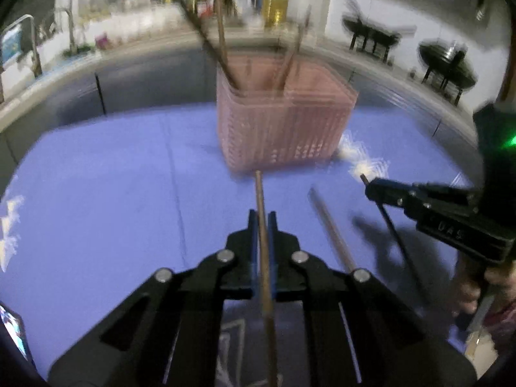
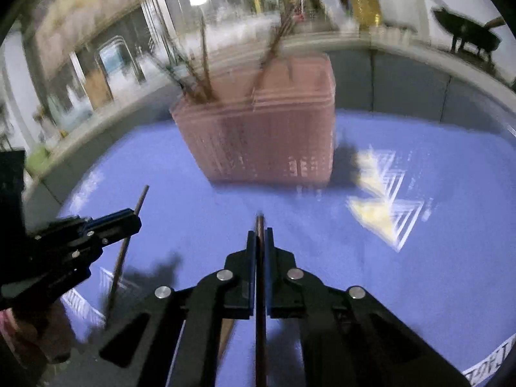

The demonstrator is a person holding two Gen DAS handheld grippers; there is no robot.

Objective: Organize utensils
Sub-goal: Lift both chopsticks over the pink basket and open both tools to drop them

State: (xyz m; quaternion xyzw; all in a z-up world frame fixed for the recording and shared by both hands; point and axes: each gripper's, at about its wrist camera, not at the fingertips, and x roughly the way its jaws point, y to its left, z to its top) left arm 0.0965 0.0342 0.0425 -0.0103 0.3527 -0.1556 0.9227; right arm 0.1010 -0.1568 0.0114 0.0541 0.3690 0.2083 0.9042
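Chopsticks are being gripped on both sides: a brown chopstick is being pinched between the closed jaws of the left gripper, and a dark chopstick is being clamped the same way in the right gripper. Both are being held above the blue mat. Farther off, the pink basket is being shown standing on the mat, with several chopsticks leaning inside it. One more chopstick is being left on the mat, near the left gripper.
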